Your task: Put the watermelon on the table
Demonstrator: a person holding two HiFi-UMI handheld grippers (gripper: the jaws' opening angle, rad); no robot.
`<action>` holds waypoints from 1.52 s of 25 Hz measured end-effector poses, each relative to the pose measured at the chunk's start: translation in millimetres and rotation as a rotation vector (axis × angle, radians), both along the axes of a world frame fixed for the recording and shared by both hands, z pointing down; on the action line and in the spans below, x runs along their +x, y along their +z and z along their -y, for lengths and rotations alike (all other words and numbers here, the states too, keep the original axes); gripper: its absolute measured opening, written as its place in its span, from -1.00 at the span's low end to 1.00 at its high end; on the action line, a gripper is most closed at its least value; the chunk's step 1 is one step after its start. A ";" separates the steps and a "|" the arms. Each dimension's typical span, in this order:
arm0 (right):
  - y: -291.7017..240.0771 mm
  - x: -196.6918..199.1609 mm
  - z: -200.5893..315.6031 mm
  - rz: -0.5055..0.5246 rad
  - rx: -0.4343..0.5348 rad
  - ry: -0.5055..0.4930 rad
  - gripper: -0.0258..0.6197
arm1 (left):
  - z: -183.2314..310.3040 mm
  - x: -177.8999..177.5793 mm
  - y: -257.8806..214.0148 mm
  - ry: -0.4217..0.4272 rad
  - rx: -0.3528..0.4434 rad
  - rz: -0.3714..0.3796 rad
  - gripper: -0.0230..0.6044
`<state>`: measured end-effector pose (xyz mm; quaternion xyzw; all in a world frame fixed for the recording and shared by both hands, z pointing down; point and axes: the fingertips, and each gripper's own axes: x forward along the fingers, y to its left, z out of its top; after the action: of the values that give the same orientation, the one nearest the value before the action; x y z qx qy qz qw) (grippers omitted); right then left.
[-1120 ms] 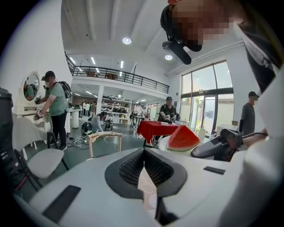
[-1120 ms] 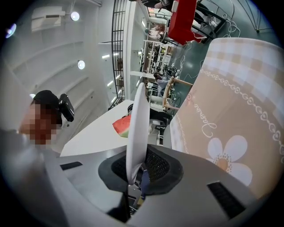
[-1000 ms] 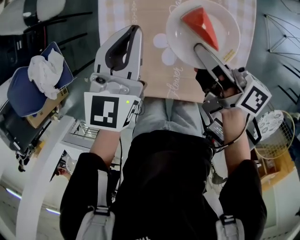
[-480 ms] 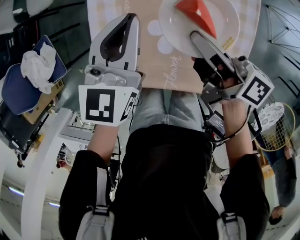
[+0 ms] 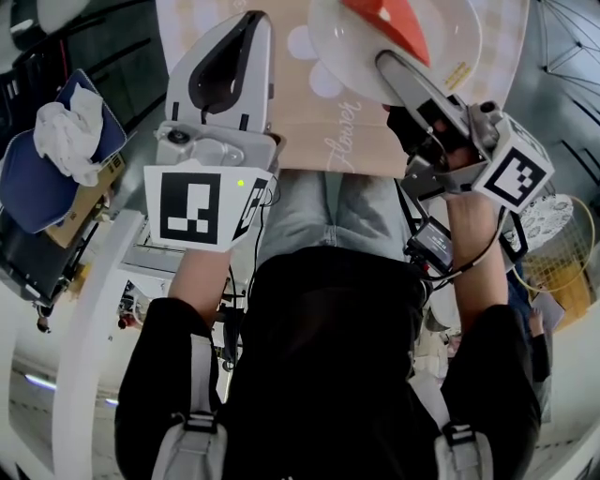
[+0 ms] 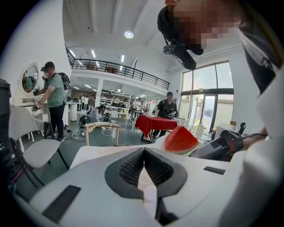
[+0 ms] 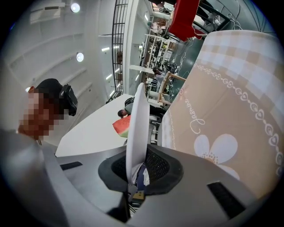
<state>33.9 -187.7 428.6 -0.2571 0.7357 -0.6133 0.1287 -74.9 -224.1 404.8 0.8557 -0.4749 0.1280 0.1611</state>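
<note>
Clamping smooth round plate, maybe ceramic, bearing watermelon wedge.

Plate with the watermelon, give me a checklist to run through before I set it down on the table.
1. Grip: the right gripper is shut on the rim of the plate: ok.
2. The watermelon sits on the plate: ok.
3. The plate is above the tablecloth: ok.
4. Cloth beneath the plate free of things: cannot tell, it is hidden.
5. The left gripper is shut, empty and apart from the plate: ok.
</note>
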 end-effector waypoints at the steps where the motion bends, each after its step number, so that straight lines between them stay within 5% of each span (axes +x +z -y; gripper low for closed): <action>1: 2.3 0.4 -1.0 -0.001 -0.001 -0.002 -0.83 | -0.7 0.6 2.2 0.000 -0.003 0.000 -0.89; 38: 84.7 1.4 -12.8 0.032 -0.111 -0.024 -0.83 | -0.9 5.6 82.6 0.001 -0.101 -0.005 -0.89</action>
<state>35.3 -174.9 513.3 -0.2450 0.7014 -0.6587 0.1187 -69.2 -223.3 487.3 0.8469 -0.4671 0.1496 0.2055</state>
